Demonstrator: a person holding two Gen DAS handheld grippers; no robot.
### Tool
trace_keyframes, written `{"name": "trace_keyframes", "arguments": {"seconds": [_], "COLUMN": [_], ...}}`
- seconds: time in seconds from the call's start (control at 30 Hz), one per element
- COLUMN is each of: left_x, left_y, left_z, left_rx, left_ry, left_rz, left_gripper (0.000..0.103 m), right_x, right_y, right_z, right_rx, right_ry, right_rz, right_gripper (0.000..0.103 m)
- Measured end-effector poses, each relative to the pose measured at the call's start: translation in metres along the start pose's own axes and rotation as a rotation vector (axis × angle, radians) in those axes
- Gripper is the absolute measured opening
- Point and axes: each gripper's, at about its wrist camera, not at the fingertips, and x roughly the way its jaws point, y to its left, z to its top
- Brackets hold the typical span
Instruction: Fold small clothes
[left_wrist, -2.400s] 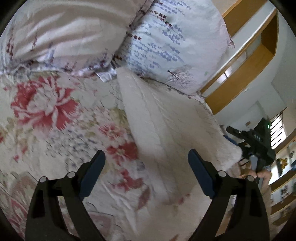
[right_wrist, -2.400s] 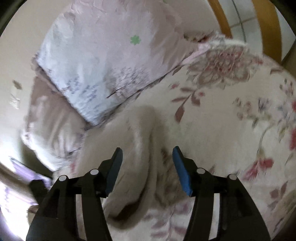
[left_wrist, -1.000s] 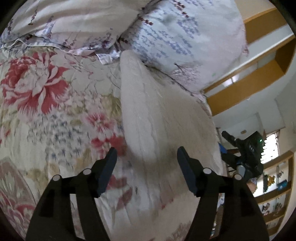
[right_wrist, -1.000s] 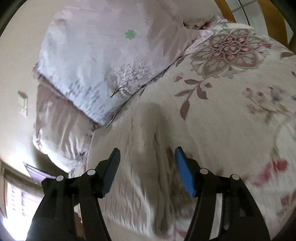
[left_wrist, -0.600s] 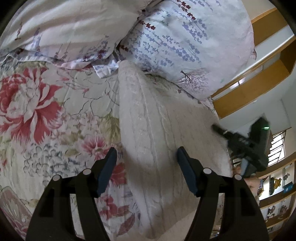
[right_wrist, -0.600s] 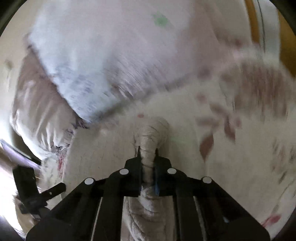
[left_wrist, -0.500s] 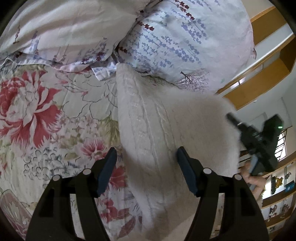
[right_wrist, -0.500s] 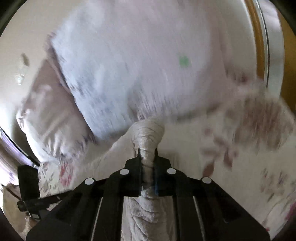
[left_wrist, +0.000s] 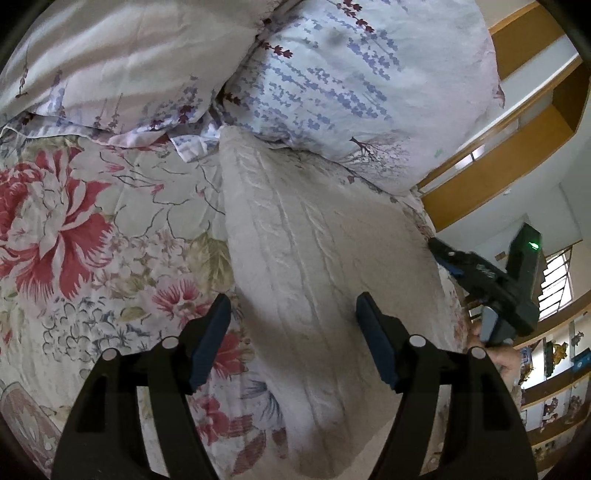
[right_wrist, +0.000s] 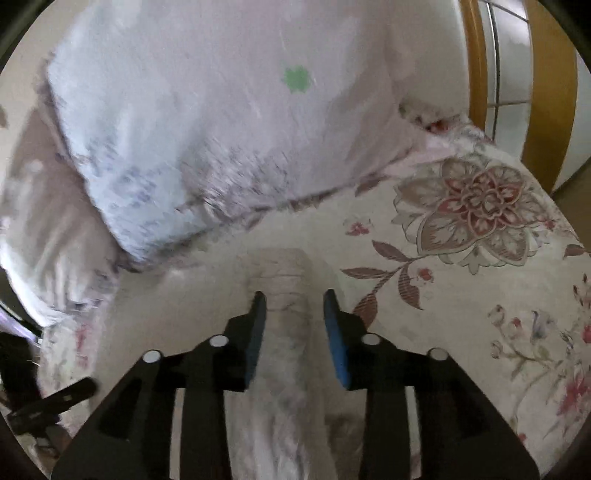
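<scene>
- Cream cable-knit sweater lies on the floral-print bedspread, a long folded strip running from the lavender-sprigged white pillow down toward me.
- My right gripper: jaws parted, blue pads standing either side of the ribbed cuff of the sleeve and not pressing it. Half a second ago these jaws were clenched on that cuff and had it lifted; now it is let go and the sleeve lies down along the body of the garment.
- My left gripper: jaws wide apart, grasping nothing, hovering over the near end of the sweater with one pad over the bedspread and the other over the knit. No change in its spread over the last second.
- In the left wrist view my right gripper shows at the far right edge of the sweater, beside the knit.
- Reading: the sleeve fold looks placed, so the release marks the end of that step.
- Judged next: the strip wants a crosswise fold, bottom toward collar. Both grippers are free for it.
- Risk: thick knit is springy; the laid sleeve may slide off when the hem is lifted.
- Right wrist view is motion-blurred around the pillow; cuff contact is hard to confirm beyond a visible gap at the right pad.
</scene>
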Motion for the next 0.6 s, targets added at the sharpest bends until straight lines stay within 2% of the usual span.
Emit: {"name": "trace_keyframes", "arguments": {"seconds": [0.1, 0.23, 0.3, 0.4, 0.47, 0.6], "left_x": [-0.004, -0.002, -0.001, 0.003, 0.007, 0.005], "left_y": [-0.002, -0.004, -0.005, -0.005, -0.004, -0.001], "left_z": [-0.005, -0.011, -0.013, -0.016, -0.018, -0.017], "left_rx": [0.004, 0.008, 0.011, 0.016, 0.015, -0.003], "left_ry": [0.004, 0.014, 0.018, 0.030, 0.042, 0.048], "left_rz": [-0.007, -0.007, -0.003, 0.010, 0.011, -0.010], "left_gripper": [0.070, 0.072, 0.073, 0.077, 0.078, 0.078], "right_x": [-0.021, -0.030, -0.025, -0.003, -0.002, -0.008], "right_y": [0.007, 0.021, 0.025, 0.026, 0.023, 0.015], "right_z": [-0.010, -0.025, -0.037, -0.057, -0.065, -0.061], "right_rx": [-0.035, -0.104, -0.140, -0.181, -0.194, -0.153], "right_ry": [-0.022, -0.003, 0.021, 0.077, 0.043, 0.071], "right_rz": [0.053, 0.094, 0.097, 0.052, 0.060, 0.087], "right_gripper": [0.039, 0.039, 0.039, 0.040, 0.040, 0.043]}}
